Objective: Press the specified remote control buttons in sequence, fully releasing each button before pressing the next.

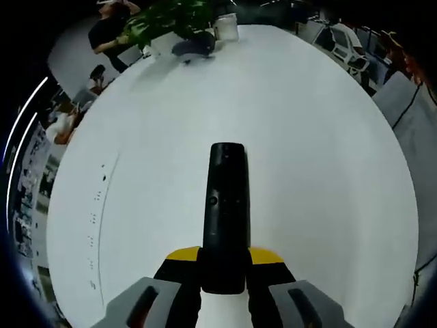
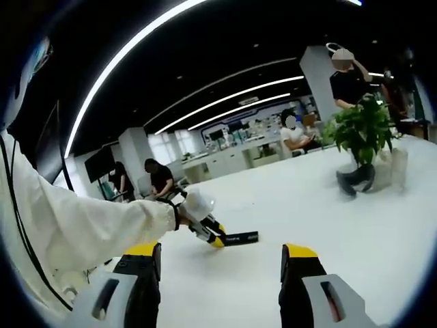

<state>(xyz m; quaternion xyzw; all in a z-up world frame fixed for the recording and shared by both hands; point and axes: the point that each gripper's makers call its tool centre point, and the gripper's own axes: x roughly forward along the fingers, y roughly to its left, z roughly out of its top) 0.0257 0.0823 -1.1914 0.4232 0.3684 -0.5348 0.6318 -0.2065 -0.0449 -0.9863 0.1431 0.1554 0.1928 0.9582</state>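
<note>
Left gripper view: the left gripper (image 1: 224, 273) has its yellow-tipped fingers (image 1: 179, 258) clamped on the near end of the black remote control (image 1: 226, 212). The remote runs straight up the centre of the frame from the fingers, its far end just above mid-frame, over the white desk (image 1: 321, 150). One small round button shows on its upper face; other buttons are too dark to make out.

At the top of the frame — a potted plant (image 1: 179, 20) on the far edge of the desk, with a dark object at its base and a pale container (image 1: 227, 29) just beside it. Seated people sit at upper left.

Right gripper view: the right gripper (image 2: 222, 263) rises from the bottom of the frame, fingers (image 2: 295, 273) apart with nothing between them, bare desk visible in the gap. Left of centre, a white sleeve (image 2: 82, 229) reaches in from the left edge, leading to the left gripper and the remote, which lies low over the desk, pointing right. The plant stands at right of the frame, with people and office desks behind.
</note>
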